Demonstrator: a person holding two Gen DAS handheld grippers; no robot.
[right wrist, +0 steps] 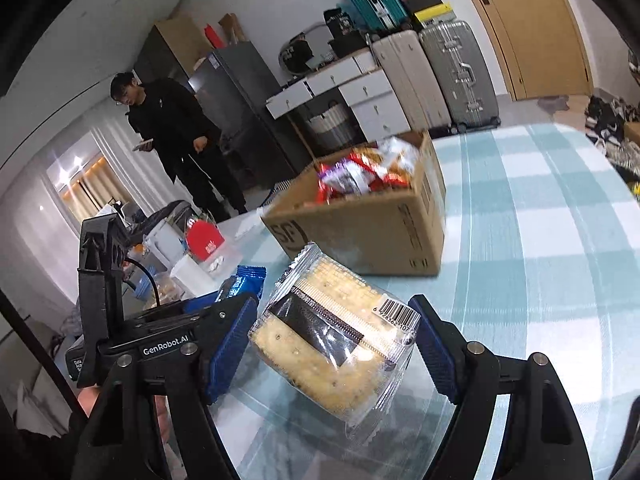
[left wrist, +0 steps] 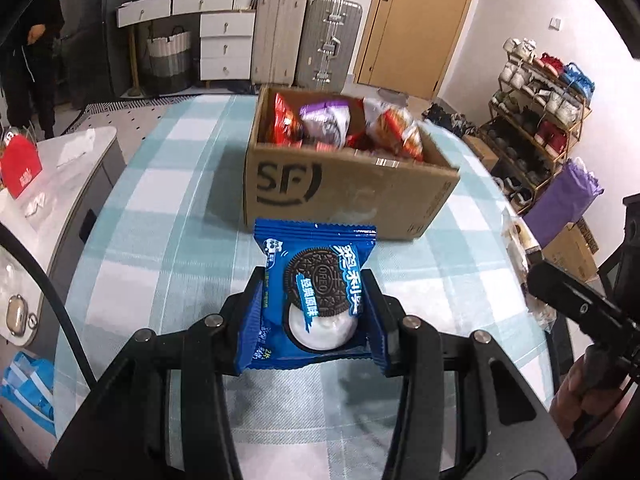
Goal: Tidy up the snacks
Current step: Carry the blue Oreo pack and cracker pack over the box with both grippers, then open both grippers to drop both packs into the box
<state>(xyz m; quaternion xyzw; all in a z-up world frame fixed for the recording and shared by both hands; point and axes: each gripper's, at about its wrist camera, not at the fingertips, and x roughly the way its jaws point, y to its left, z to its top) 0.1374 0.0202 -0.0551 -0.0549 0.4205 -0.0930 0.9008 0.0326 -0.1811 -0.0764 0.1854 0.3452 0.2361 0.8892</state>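
The left gripper (left wrist: 316, 292) was clamped on a blue Oreo packet (left wrist: 316, 288) – glossy foil w/ crimped, serrated ends, its side edges creased up against the black fingers (left wrist: 380, 300), jaws fairly narrow. The packet was held up off the table (left wrist: 160, 208), just in front of the cardboard box (left wrist: 348, 196).

The right gripper (right wrist: 336, 344) gripped a clear cracker pack (right wrist: 332, 340) – see-through crinkly plastic w/ a barcode, around square, pale, dotted crackers. Its jaws stood much wider, the ribbed blue pads (right wrist: 230, 344) pressing both sides of the pack, which sat tilted above the table.

The box was plain brown corrugated card, open-topped, w/ a black printed logo on its near wall, resting on a teal-and-white checked cloth under a shiny clear cover. Inside lay a heap of snack bags (left wrist: 340, 124) – red, purple and white foil, crumpled. In the right wrist view the left gripper and its packet showed just beside the right one, to the left.
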